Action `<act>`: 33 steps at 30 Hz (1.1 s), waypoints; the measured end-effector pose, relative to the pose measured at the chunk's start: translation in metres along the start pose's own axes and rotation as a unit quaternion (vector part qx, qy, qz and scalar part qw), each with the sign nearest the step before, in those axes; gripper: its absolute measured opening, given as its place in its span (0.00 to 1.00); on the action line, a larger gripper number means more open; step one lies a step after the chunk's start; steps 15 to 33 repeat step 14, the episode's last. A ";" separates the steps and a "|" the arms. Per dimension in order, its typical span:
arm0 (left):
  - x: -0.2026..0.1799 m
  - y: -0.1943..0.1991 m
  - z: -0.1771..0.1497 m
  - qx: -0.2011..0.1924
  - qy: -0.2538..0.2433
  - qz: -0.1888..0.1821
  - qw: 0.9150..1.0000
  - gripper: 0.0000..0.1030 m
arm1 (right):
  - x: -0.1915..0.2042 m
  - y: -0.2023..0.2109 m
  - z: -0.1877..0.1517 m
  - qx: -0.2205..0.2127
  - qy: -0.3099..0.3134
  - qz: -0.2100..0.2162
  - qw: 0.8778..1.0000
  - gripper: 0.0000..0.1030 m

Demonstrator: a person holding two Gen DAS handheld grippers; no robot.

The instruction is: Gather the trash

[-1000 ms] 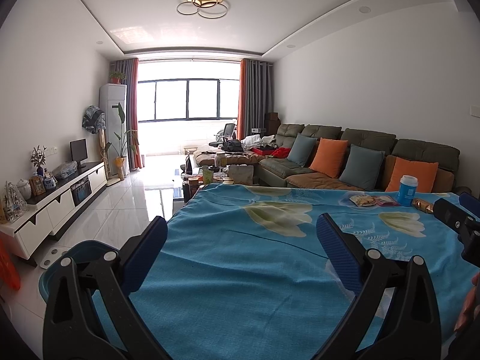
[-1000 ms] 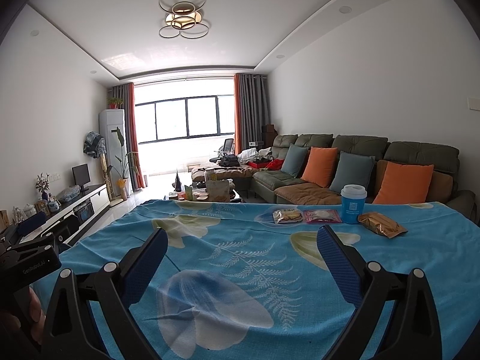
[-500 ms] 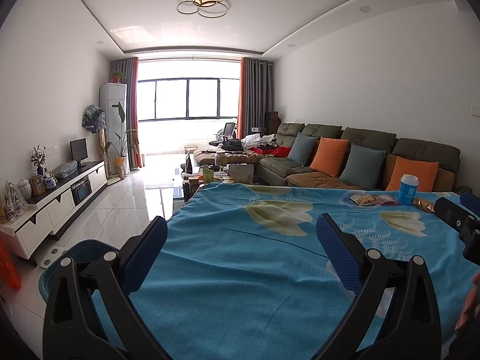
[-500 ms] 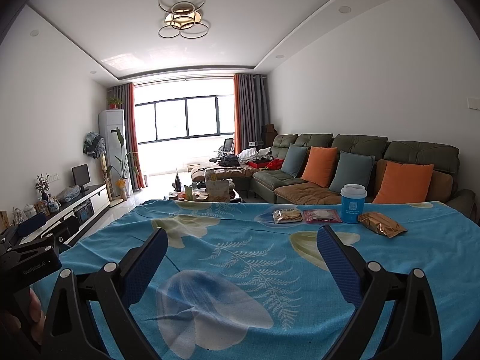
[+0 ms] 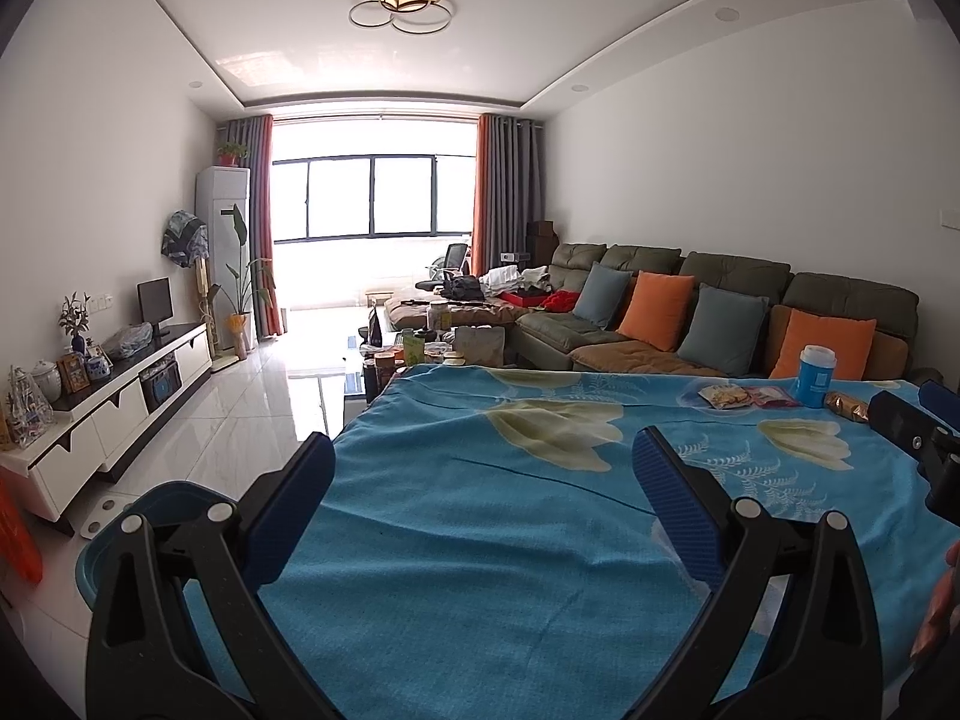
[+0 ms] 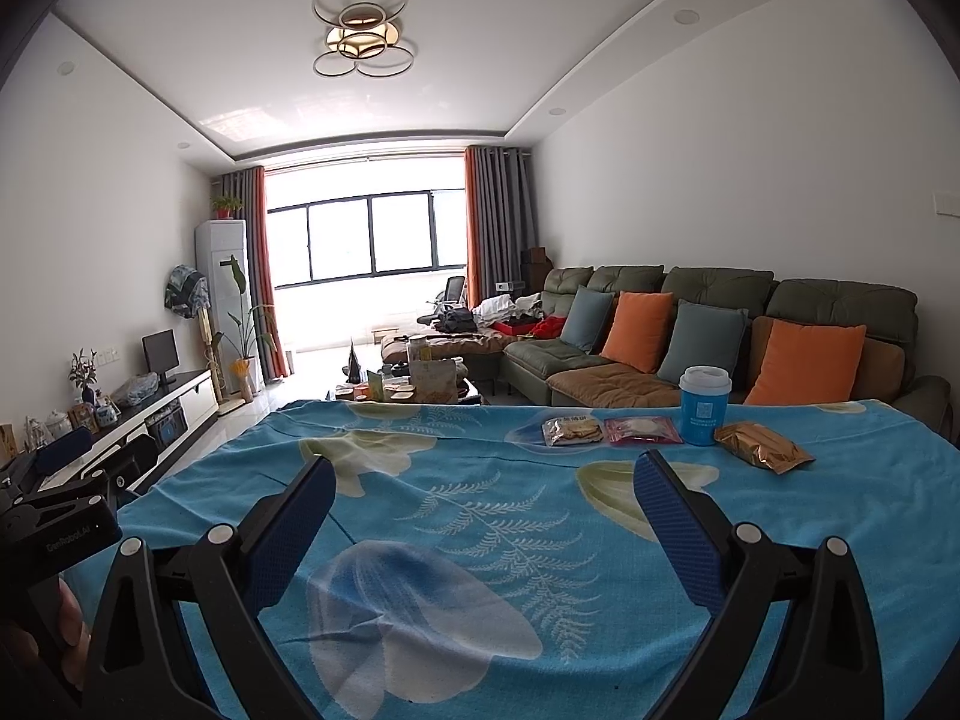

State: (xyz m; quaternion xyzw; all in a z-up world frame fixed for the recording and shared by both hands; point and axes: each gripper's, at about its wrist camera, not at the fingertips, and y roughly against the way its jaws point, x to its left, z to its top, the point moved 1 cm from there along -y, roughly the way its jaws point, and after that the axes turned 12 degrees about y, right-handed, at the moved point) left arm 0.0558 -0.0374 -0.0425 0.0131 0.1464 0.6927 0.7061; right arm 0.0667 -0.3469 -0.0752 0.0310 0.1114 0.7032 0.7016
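At the far side of a table with a blue flowered cloth lies a row of trash: a clear snack packet, a pink packet, a blue paper cup with a white lid and a gold wrapper. The left wrist view shows the same snack packet, pink packet, cup and gold wrapper at the far right. My right gripper is open over the cloth, well short of the trash. My left gripper is open too, holding nothing, near the table's left end.
A dark blue bin stands on the floor by the table's left edge. Behind the table is a green sofa with orange and grey cushions. A cluttered coffee table and a white TV cabinet line the tiled floor.
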 end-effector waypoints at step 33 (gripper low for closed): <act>0.007 -0.086 0.006 0.171 0.006 0.021 0.985 0.95 | -0.043 -0.022 -0.008 0.069 -0.014 -0.009 0.997 0.93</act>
